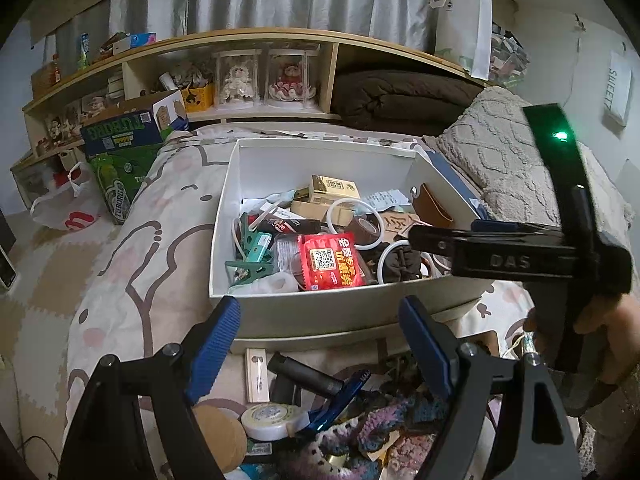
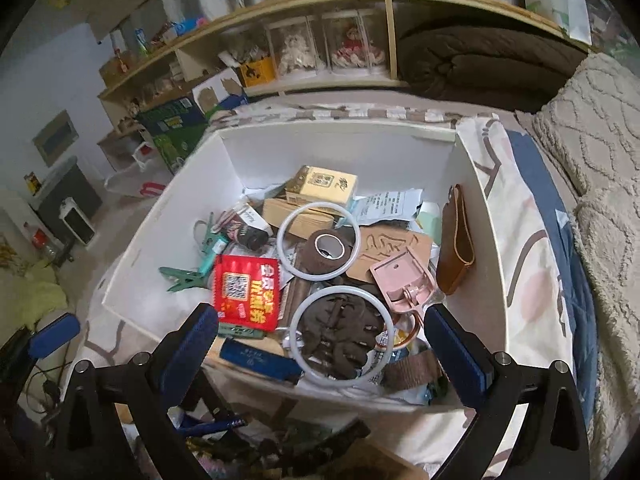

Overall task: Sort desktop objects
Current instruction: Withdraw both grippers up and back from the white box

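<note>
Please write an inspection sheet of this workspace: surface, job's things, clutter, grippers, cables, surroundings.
Surface: bed cover with a pink and brown print; the white box rests on it.
Job's things: the box holds a red packet, gold carton, two white rings, tape roll, green clips, brown pouch, pink clip.
Clutter: in front of the box lie a tape disc, cork disc, dark tube, crochet piece.
Grippers: left gripper open, empty; right gripper open, empty, over the box.
Cables: thin cords on the floor.
Surroundings: shelf with two dolls, beer cartons, pillow.
</note>
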`<state>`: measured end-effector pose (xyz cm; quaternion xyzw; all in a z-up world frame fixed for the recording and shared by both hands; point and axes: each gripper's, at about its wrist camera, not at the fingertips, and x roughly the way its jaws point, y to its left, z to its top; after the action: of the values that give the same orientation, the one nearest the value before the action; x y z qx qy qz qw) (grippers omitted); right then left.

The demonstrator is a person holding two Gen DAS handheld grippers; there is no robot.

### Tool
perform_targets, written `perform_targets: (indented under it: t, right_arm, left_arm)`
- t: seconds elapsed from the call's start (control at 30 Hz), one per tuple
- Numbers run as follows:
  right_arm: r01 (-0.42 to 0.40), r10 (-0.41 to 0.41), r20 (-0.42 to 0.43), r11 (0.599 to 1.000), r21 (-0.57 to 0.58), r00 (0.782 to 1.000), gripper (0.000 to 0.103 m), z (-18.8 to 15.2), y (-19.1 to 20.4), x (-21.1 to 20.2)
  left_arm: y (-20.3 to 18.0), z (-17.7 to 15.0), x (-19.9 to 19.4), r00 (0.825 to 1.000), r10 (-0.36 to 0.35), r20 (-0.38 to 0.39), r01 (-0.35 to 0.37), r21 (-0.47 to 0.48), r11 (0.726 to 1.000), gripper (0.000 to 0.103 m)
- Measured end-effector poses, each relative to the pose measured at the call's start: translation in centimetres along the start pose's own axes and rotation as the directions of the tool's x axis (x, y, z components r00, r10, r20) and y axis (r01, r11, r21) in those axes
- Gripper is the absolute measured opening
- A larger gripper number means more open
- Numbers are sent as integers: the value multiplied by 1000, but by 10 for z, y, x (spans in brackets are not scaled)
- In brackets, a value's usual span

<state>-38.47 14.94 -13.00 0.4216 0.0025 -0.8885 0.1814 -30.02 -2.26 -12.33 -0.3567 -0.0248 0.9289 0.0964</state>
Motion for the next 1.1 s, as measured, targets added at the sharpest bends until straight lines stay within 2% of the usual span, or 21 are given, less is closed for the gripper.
perform_targets:
  t: [0.47,0.87,1.1]
  right_arm:
    - [12,-13,132,1000,9,991,103,-35,0,-64]
    - [59,-50,210,997,-39,976,103,-70,10,-108]
    - [38,-40,229,999,13,973,103,-96,3,-128]
  left_arm:
    - [-1,-8,-29,1000,-6,16,7,-27,1000,82]
    - [-11,-29,-65,994,57,90,-58,12,998,82]
    - [-9,-47,-85,992,28,119,-27,-12,1000,82]
